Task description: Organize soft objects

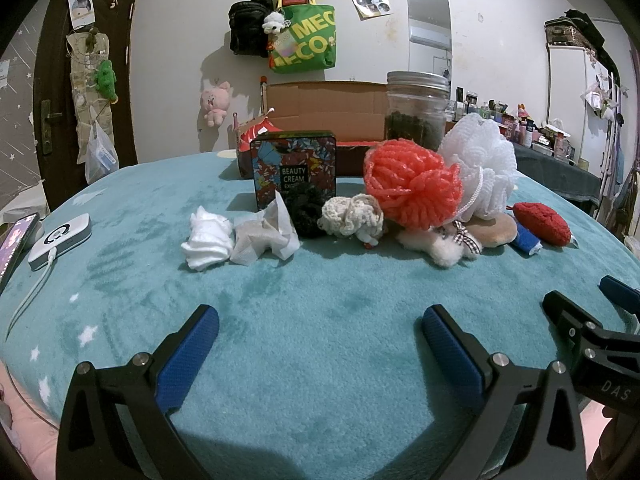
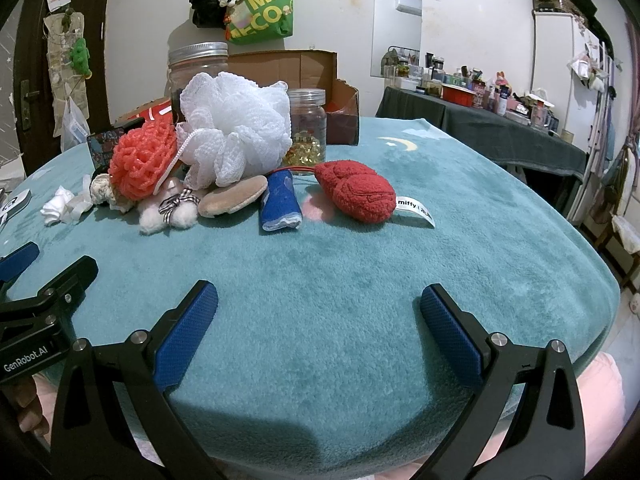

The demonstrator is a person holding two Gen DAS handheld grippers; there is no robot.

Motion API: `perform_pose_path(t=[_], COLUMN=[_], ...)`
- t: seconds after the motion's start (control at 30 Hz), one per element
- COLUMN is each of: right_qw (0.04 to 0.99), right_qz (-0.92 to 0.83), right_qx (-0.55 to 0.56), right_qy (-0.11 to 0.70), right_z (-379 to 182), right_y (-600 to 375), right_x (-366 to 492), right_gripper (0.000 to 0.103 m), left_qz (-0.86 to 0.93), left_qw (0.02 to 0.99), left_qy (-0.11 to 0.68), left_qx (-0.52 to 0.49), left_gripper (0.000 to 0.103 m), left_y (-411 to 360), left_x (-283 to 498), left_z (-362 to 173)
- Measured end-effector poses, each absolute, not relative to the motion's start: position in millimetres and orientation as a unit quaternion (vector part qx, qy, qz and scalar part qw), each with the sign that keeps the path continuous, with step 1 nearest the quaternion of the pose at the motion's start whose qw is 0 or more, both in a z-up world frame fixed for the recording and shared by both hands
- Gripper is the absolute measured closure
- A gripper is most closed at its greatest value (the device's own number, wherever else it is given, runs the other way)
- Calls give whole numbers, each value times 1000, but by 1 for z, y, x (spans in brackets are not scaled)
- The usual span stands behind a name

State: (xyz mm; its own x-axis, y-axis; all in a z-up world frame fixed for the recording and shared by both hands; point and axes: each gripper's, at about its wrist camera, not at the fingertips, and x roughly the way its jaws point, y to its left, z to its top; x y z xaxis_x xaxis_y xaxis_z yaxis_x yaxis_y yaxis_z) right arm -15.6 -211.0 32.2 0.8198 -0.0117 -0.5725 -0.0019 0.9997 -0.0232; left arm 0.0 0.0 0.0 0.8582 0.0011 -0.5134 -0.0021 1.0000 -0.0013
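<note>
Nearest us, the left gripper (image 1: 320, 344) hovers low over the teal blanket (image 1: 320, 292), fingers spread wide and grasping nothing. The right gripper (image 2: 319, 320) is beside it, fingers released just the same, empty above the blanket.

Further out sits the row of soft things, so take the orange mesh puff (image 1: 412, 184) as the marker. Touching its right side and a little behind is the white mesh puff (image 1: 478, 164). Just in front of the orange one lie a cream crochet piece (image 1: 351, 216) and a fluffy white toy with a checked bow (image 1: 444, 244). To its right come a tan round pad (image 2: 233, 201), a blue roll (image 2: 280, 202) and a red plush (image 2: 356, 192), side by side. Left of the orange puff: a black scrunchie (image 1: 306, 216), crumpled tissue (image 1: 266, 234) and a white cloth ball (image 1: 208, 244).

Behind the scrunchie stands a patterned tin (image 1: 294, 170). Beyond the puffs, a glass jar (image 1: 416, 110) and an open cardboard box (image 1: 324, 108).
</note>
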Motion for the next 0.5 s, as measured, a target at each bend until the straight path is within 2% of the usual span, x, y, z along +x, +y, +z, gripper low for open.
perform_pose_path(t=[0.5], right_qw=[954], right_qz=[-2], right_qx=[-11], right_qy=[300], right_z=[32], right_y=[-211], right_x=[-16], right_gripper=[0], left_qz=[1], left_qw=[964], left_qy=[267], left_qx=[-1], left_gripper=[0], left_y=[0], left_x=[0], left_z=[0])
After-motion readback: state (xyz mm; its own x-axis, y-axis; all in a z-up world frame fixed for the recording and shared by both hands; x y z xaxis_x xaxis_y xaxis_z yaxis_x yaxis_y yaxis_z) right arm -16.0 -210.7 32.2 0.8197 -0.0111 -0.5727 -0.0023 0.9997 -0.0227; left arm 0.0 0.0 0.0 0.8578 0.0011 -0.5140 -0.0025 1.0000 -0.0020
